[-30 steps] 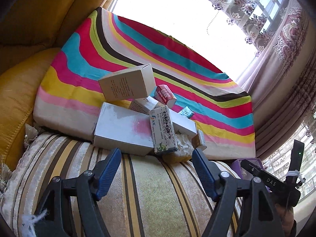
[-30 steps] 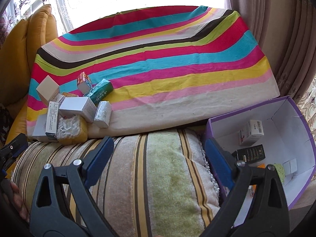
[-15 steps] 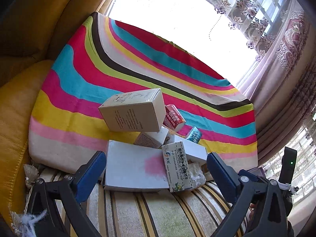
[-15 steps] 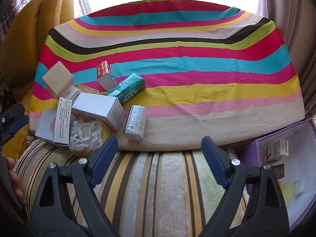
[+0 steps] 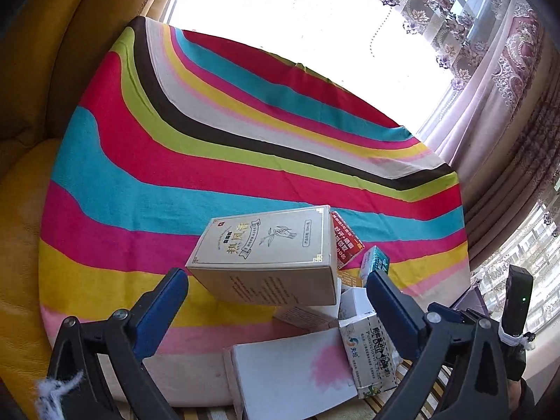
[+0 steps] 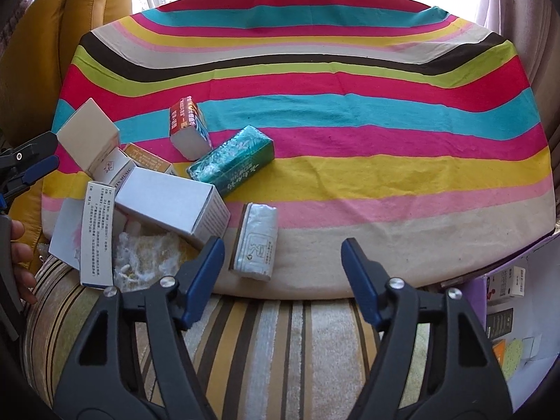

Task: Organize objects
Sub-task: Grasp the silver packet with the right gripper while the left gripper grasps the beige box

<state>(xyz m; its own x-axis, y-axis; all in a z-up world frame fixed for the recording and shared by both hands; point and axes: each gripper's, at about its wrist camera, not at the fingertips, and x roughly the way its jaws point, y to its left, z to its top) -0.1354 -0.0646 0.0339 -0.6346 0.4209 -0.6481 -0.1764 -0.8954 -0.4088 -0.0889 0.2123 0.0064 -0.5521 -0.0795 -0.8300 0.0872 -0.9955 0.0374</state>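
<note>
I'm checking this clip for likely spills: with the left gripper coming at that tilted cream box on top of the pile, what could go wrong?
The cream box sits tilted on other boxes, between the open jaws of the left hand-held gripper; a nudge could tip it off.

The white box with the pink stain and the leaning printed box overhang the striped cloth edge and might slide down.

The right hand-held gripper, also open, could bump the silver packet.
</note>
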